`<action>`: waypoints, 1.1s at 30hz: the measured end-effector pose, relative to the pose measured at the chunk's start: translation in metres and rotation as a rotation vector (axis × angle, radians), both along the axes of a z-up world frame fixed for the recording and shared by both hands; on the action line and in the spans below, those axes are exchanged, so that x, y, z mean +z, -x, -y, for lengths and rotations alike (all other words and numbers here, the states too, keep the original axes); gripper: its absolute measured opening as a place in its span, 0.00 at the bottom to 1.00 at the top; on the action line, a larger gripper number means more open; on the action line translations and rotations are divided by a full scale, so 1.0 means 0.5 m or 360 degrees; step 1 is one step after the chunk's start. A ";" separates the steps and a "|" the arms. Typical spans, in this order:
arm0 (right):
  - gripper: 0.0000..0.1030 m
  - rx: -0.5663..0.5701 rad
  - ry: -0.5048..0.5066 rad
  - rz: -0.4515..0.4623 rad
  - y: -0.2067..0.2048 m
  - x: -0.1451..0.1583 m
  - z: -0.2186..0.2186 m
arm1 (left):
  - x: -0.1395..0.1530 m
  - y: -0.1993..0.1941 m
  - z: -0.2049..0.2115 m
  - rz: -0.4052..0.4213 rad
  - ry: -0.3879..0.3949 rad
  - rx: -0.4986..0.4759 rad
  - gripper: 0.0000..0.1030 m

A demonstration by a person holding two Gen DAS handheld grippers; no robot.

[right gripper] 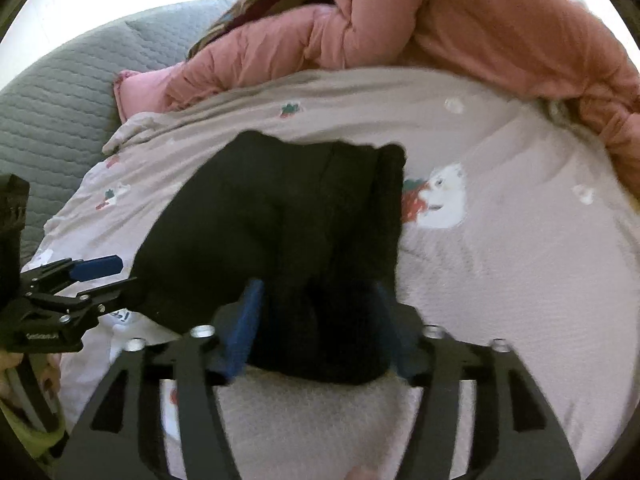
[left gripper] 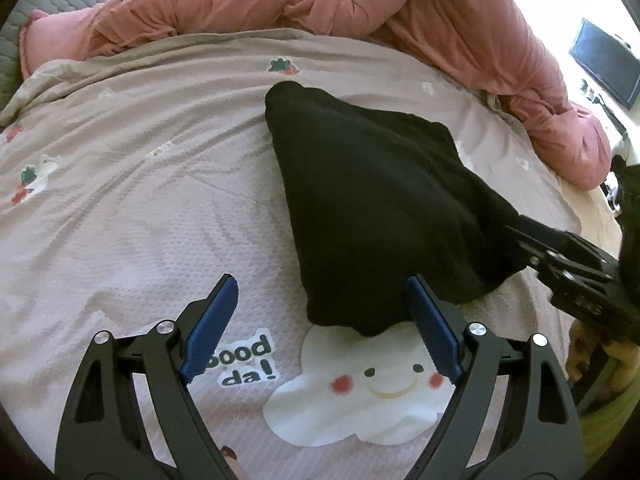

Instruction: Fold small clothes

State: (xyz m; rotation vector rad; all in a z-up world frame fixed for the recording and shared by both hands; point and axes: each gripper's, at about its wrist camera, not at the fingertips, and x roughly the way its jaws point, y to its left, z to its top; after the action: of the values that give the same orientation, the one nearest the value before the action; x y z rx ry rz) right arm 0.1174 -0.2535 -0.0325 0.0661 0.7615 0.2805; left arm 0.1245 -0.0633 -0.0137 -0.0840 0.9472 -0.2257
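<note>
A small black garment (left gripper: pixel 376 208) lies folded on the pale printed blanket (left gripper: pixel 140 200). My left gripper (left gripper: pixel 320 292) is open with blue pads, just left of the garment's near corner, empty. My right gripper (left gripper: pixel 516 228) comes in from the right and reaches into the garment's right edge. In the right wrist view the black garment (right gripper: pixel 280 216) fills the middle, and a bunch of it sits between the blue pads of my right gripper (right gripper: pixel 316 312), whose fingers stand apart around the cloth. The left gripper (right gripper: pixel 112 276) shows at the left, open.
A pink puffy duvet (left gripper: pixel 360 4) is heaped along the far side of the blanket. A grey quilted mattress (right gripper: pixel 52 100) lies to the left. A dark monitor (left gripper: pixel 604 64) stands at the far right. A white cloud print (left gripper: pixel 360 384) marks the blanket near me.
</note>
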 end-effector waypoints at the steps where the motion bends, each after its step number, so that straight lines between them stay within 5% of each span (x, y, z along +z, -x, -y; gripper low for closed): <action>1: 0.68 -0.0013 0.0006 0.0024 0.011 0.006 0.001 | 0.002 0.002 0.000 0.0003 0.0004 0.0003 0.76; 7: 0.87 -0.0070 0.0050 0.0141 0.067 0.042 0.003 | 0.024 0.028 -0.004 0.0058 -0.0008 -0.0001 0.76; 11: 0.95 -0.0117 0.0034 0.0216 0.090 0.074 0.004 | 0.051 0.049 -0.014 0.0128 0.0009 0.0015 0.90; 22: 0.95 -0.0218 0.0056 0.0338 0.182 0.106 -0.020 | 0.097 0.129 -0.041 0.0266 -0.0003 0.0069 0.91; 33: 0.95 -0.0314 0.0119 0.0314 0.261 0.063 -0.048 | 0.078 0.213 -0.074 0.0220 -0.0043 0.0059 0.91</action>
State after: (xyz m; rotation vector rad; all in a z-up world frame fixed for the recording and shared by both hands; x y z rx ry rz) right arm -0.0132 -0.2295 -0.0009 0.0418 0.5638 0.0689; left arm 0.0179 -0.0262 0.0254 -0.0601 0.8100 -0.1818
